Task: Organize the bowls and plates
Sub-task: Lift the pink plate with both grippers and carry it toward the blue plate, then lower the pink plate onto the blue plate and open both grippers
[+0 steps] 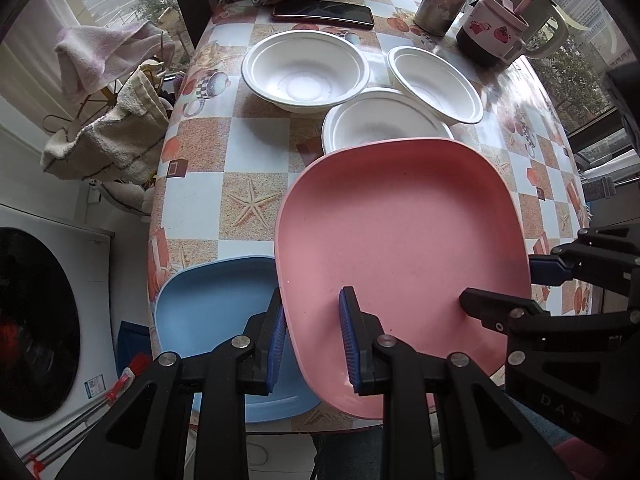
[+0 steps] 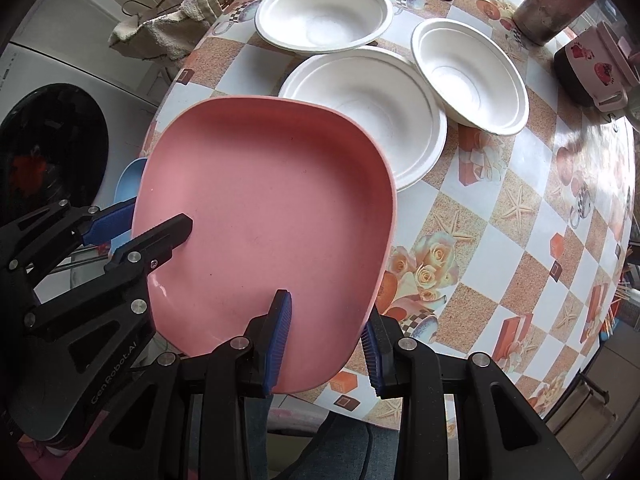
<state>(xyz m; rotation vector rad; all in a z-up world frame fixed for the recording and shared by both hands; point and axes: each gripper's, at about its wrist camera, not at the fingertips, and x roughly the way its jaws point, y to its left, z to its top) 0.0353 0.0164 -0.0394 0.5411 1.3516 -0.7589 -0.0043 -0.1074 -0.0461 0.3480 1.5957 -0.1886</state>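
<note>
Pink plate (image 1: 400,248) is the landmark, held just above the bench (image 1: 256,200) by both tools. Left hand-held gripper (image 1: 312,336) clamped on the plate's near-left rim, one pad under, one on top. Right hand-held gripper (image 2: 326,344) clamped on the plate's near-right rim, same way; it also shows at the plate's right edge in the left wrist view. Blue plate (image 1: 208,320) lies flat on the bench, left of the pink plate and partly under its left rim. Just beyond the pink plate's far rim: white paper plate (image 2: 368,100), partly hidden by it. Beyond that, two white bowls: one far-left (image 1: 304,68), one far-right (image 1: 436,84), the right one resting against the paper plate's edge. Farther back: black phone (image 1: 324,12), metal tumbler (image 1: 444,0), strawberry mug (image 1: 496,32).
</note>
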